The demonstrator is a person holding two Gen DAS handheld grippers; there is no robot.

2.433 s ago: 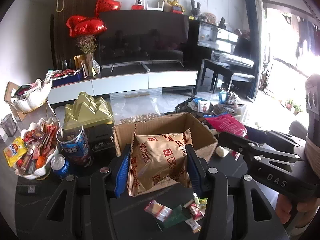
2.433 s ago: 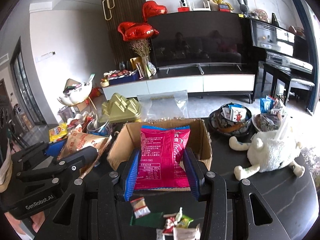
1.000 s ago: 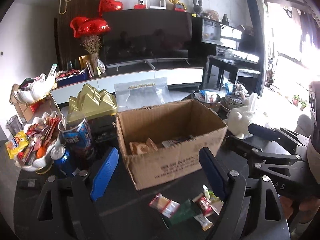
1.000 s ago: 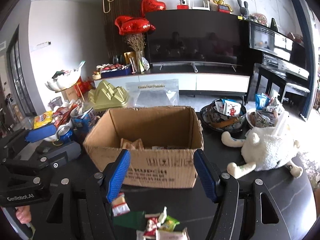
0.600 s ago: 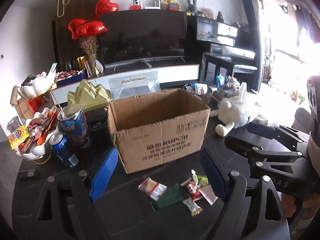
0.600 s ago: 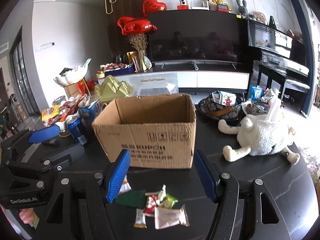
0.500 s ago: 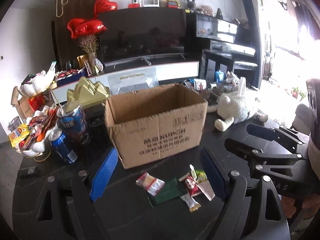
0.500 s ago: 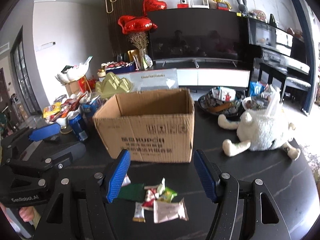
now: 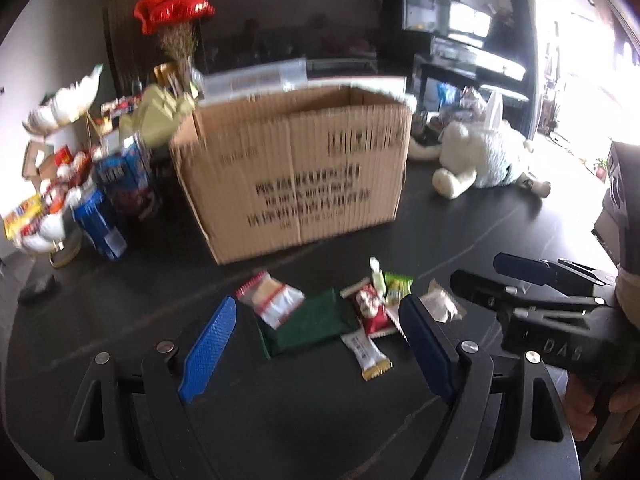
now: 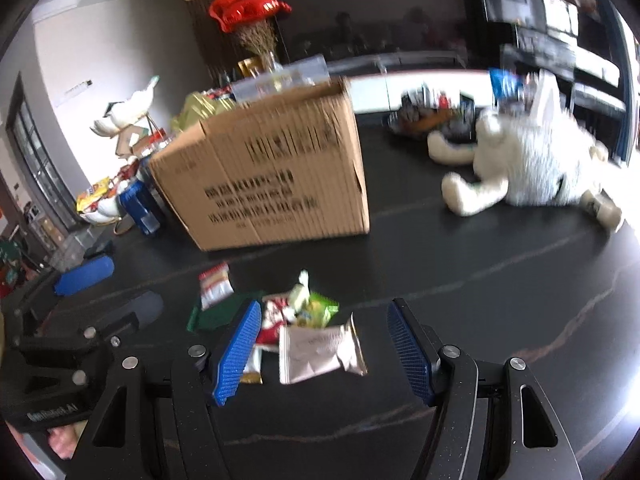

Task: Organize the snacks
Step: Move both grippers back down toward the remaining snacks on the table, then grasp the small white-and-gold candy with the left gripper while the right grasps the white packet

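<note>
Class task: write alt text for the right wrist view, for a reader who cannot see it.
The right gripper hangs open over a small pile of snack packets on a dark table, a pale packet lying between its blue fingers. Behind the pile stands a cardboard box, with a white plush toy lying to its right. The left gripper shows at the left edge.

This is a home living room: a big TV [image 9: 288, 20] fills the upper middle, a piano [image 9: 472, 60] stands upper right, red heart balloons [image 9: 176, 8] upper left.
</note>
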